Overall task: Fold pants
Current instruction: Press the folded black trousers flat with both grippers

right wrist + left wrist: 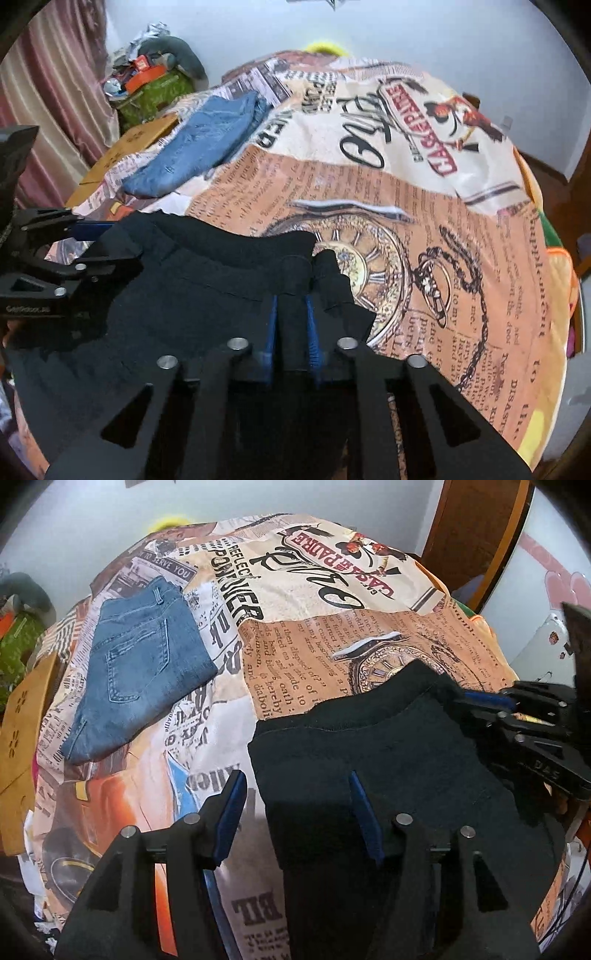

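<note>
Black pants (388,746) lie on the newspaper-print bed cover (303,642), waistband toward the far side. My left gripper (295,805) is open, its blue pads astride the pants' left edge, holding nothing. My right gripper (291,317) is shut on a bunched fold of the black pants (184,295) at the right end of the waistband. In the left wrist view the right gripper (480,701) shows at the pants' far right corner. In the right wrist view the left gripper (88,240) shows at the pants' left side.
Folded blue jeans (140,668) lie on the cover at the far left; they also show in the right wrist view (199,147). A cardboard box (26,716) stands off the left edge. A clutter pile (155,81) and a curtain (55,92) are beyond it.
</note>
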`<state>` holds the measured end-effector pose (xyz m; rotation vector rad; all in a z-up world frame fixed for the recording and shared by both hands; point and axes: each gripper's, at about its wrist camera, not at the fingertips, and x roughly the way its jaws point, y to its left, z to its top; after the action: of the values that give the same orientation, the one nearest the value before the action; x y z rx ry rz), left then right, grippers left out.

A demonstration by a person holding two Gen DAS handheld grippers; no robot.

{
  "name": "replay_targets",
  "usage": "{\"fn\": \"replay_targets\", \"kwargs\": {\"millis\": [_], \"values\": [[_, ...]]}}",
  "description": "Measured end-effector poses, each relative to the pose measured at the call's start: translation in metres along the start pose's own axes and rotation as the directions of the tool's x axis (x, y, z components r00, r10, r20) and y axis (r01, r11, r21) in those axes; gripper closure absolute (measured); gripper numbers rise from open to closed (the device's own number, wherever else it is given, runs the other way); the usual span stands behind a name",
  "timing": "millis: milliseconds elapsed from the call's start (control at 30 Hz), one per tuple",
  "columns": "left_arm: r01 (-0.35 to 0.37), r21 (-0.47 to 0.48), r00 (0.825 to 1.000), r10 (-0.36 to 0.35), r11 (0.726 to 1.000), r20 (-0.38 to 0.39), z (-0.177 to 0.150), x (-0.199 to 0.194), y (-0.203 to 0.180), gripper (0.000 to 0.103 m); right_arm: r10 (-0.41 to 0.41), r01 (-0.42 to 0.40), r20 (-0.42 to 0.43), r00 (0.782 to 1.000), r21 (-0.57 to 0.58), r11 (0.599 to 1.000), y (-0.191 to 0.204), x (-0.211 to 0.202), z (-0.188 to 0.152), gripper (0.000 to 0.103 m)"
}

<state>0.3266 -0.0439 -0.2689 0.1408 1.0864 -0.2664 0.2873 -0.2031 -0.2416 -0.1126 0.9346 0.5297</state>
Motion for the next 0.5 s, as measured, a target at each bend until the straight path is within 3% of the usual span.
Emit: {"fn": "replay_targets", "kwargs": {"millis": [167,400,500], "values": [[-0.02,0.02,1.0,0.02,1.0,0.015,0.0,-0.002,-0.004,0.044,-0.029,0.033,0.099,0.995,-0.036,0.999,0.008,-0.025,0.009,0.093],[0.005,-0.015,1.0,-0.005,1.0,0.0,-0.002,0.007,0.0,0.037,-0.057,0.057,-0.019,0.998,-0.008,0.998,-0.007,0.02,-0.004,0.093],[-0.003,-0.013,1.0,0.003,1.0,-0.001,-0.001,0.009,0.0,0.034,-0.062,0.062,-0.025,0.998,0.001,0.998,-0.007,0.019,-0.006,0.093]]}}
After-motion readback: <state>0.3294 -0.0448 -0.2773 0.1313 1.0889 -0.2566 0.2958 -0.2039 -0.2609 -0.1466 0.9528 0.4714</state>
